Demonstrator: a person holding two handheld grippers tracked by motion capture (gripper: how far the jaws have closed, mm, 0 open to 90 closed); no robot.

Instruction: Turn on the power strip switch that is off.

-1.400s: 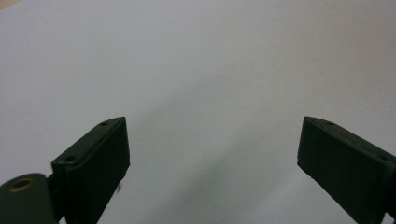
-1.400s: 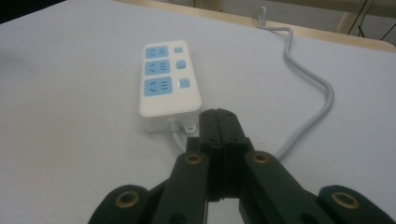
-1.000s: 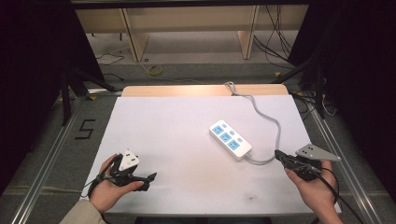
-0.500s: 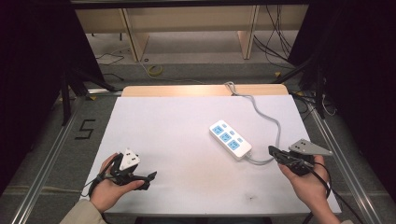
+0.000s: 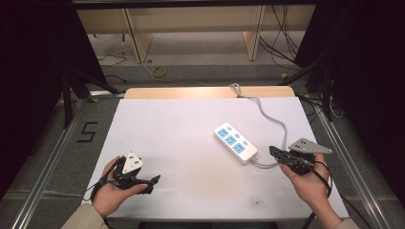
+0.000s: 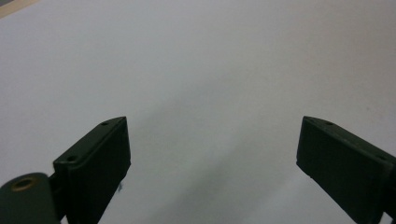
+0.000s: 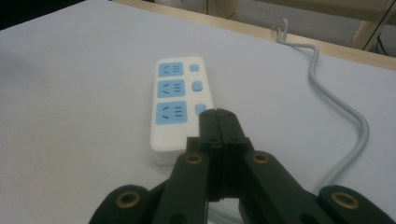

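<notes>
The right gripper [image 5: 273, 151], jaws closed and empty, has moved left toward the power strip [image 5: 235, 142], probably to press a switch; the left gripper [image 5: 152, 182] waits wide open.

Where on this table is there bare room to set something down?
The white table is bare between the left hand-held gripper and the power strip. It is crowded at the right, where the cord and the right hand-held gripper lie.

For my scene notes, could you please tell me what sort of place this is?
Probably a lab recording bench: a white-covered table framed by aluminium rails, dark curtains at the sides, loose cables on the floor behind.
</notes>
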